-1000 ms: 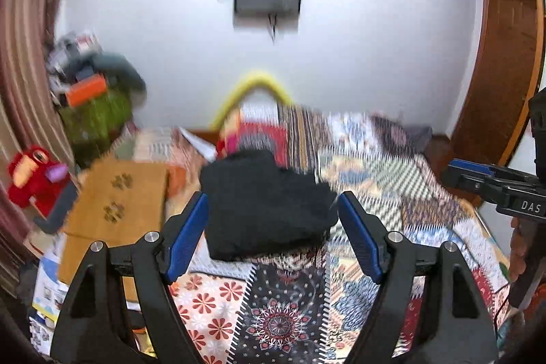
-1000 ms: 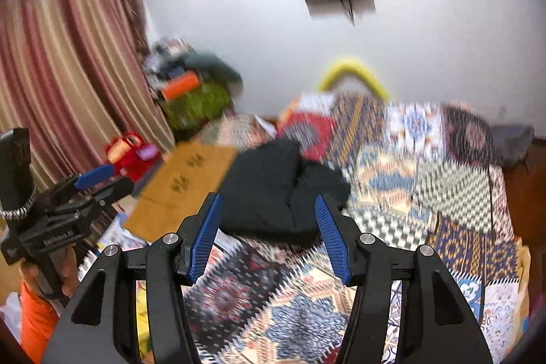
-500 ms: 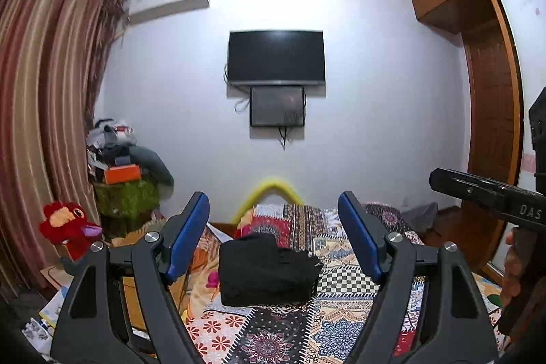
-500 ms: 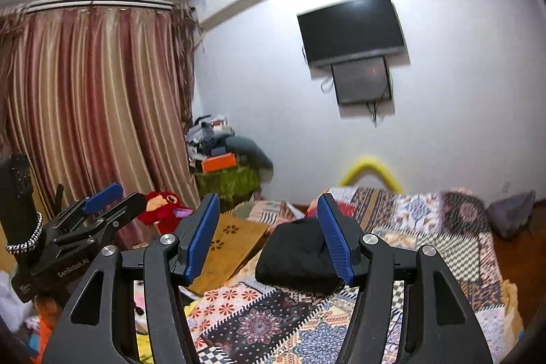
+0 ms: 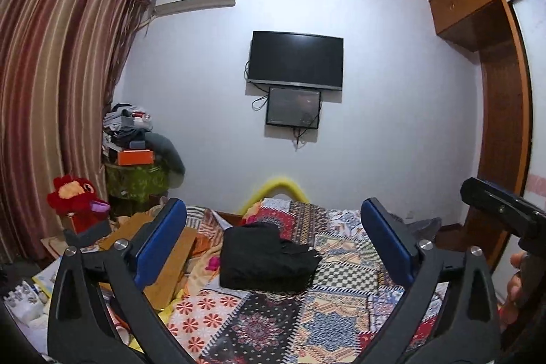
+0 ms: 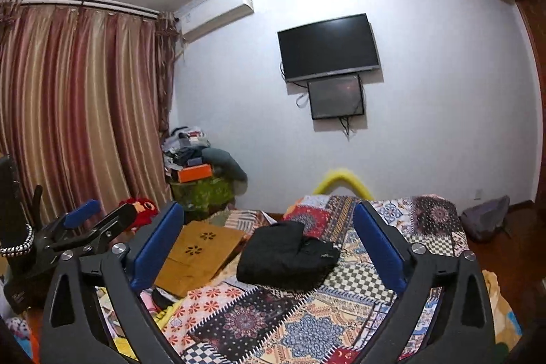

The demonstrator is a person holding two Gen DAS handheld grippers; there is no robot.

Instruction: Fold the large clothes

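1. Black garment (image 5: 266,258), folded into a thick bundle, lies on the patchwork bedspread (image 5: 344,265) toward the far half of the bed, a little left of the middle.
2. Left gripper (image 5: 273,241) is held level, near the foot of the bed and well short of the garment; its jaws are opening, spread wide, and nothing is between the blue pads (image 5: 160,241).
3. Right gripper (image 6: 269,241) is likewise back from the garment, tilted slightly downward; its jaws are opening to a wide gap and hold nothing.
4. Each view catches the other tool at its edge: the right one at the right rim of the left view, with a person's fingers (image 5: 517,282) on its handle.
5. Left of the bed lies a wooden board with flower cut-outs (image 6: 201,248), and beyond it a red plush toy (image 5: 73,197).
6. On the far wall hangs a dark television (image 5: 296,59) with a smaller screen (image 5: 293,106) under it; striped curtains (image 6: 78,111) cover the left side.
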